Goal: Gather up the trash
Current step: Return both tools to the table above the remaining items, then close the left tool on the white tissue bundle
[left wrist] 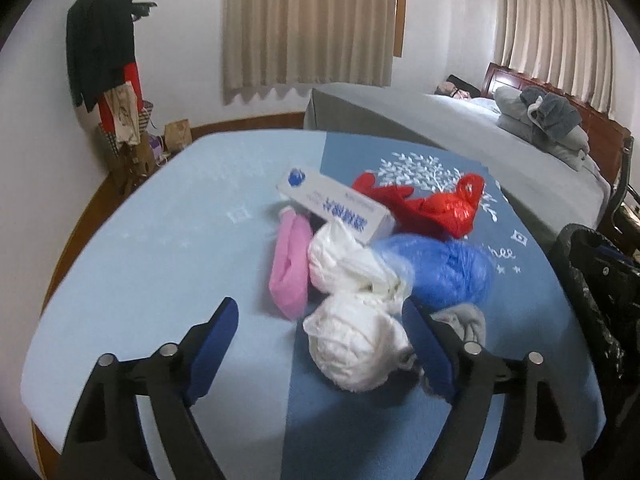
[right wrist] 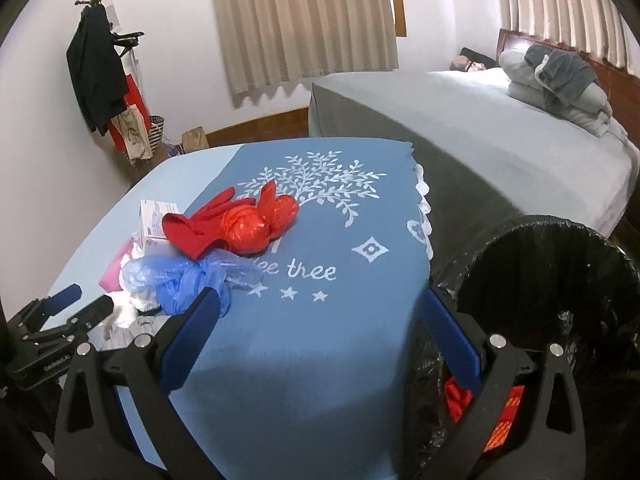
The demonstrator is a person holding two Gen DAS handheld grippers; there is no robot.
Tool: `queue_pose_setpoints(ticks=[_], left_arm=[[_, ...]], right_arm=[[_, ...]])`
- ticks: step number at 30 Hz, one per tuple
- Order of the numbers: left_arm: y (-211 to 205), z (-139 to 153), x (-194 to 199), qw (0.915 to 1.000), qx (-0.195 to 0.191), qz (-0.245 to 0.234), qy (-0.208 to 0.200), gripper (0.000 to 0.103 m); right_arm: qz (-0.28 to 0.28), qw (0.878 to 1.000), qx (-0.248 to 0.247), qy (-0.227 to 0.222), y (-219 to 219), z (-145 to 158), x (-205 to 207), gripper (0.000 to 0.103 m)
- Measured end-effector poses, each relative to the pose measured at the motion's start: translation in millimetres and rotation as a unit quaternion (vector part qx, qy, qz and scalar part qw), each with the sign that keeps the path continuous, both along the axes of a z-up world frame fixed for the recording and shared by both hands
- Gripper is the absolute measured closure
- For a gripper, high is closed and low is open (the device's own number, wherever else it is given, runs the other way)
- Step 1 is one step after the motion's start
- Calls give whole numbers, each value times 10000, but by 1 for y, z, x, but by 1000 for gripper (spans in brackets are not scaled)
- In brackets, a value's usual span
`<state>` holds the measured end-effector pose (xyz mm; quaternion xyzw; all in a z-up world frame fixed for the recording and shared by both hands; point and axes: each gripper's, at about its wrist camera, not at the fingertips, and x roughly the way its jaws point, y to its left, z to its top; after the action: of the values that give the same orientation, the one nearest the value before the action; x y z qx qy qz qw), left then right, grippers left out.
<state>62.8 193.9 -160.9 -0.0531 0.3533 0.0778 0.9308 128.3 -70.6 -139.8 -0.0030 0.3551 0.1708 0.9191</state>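
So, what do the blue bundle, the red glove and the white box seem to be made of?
Blue bundle: thin plastic film, translucent, crinkled, probably a bag.
Red glove: matte, smooth, likely rubber.
White box: printed cardboard, judging by its sharp edges and flat faces.

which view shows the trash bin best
The right wrist view: the bin shows its open rim, black liner and red trash inside, beside the right claw. The left wrist view catches only a dark sliver of it at the right edge.

We're in a home bedroom: made bed (right wrist: 460, 120) w/ folded blankets (right wrist: 560, 76), curtains (right wrist: 304, 20), coat rack (right wrist: 96, 60) w/ clothes.
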Motion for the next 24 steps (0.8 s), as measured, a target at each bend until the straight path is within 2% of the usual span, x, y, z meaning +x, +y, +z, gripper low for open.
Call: queue_pose_setpoints(ticks=[5,7,10,13,19,24], left_arm=[[-3,-11,3,9997,-166,-125,160,33],[-2,-13,6,9990,-312,-218,237,50],[-6,-15,9,9982,-403,-354,271,65],[-9,-12,7,9980,-401,-426,233,69],[-6,1,-4,9980,-455,-433,67,69],[-1,6,-14,9988,-337,-366,8,69]], right_arm=[[23,10000,-44,-13,2,0,-2,5],[41,10000,-62,-12,4,-1,-3,5],[81,9999,-83,-10,7,-2,-3,5],[135,9999,-95,-6,11,-2,-5,5],[233,9997,-89,6,18,-3,-9,5],[293,9996,-50,37,26,-5,-10,5]])
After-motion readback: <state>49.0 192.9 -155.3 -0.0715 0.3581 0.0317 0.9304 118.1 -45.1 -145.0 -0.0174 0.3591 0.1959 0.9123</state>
